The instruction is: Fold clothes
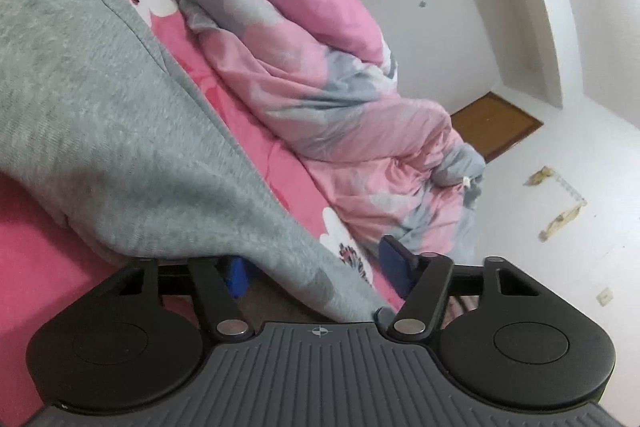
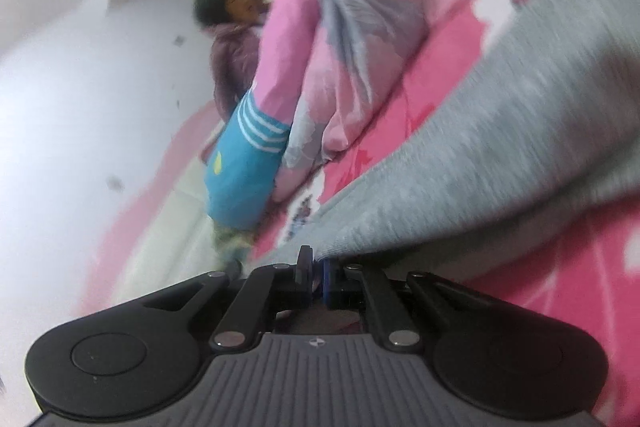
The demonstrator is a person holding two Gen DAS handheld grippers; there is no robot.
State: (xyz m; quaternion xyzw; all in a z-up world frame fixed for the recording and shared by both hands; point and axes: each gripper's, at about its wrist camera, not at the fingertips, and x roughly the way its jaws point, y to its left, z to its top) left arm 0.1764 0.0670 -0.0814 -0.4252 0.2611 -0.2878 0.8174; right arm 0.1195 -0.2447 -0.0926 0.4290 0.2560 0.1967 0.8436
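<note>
A grey knit garment [image 1: 100,107] hangs across the left wrist view from the upper left down to the gripper. My left gripper [image 1: 316,267] is open, its blue pads [image 1: 237,275] spread wide, and the garment's lower edge drapes between the fingers and over the gripper body. In the right wrist view the same grey garment [image 2: 500,147] stretches from the upper right down to my right gripper [image 2: 317,273]. That gripper is shut on the garment's edge, which is pulled taut. This view is motion-blurred.
A pink floral bed sheet [image 1: 40,287] lies under the garment. A bunched pink and grey quilt [image 1: 320,87] runs along the bed's far side, with a teal striped garment [image 2: 240,167] beside it. A person [image 2: 232,39] is by the white wall [image 1: 520,27]. A brown door [image 1: 496,125] lies beyond.
</note>
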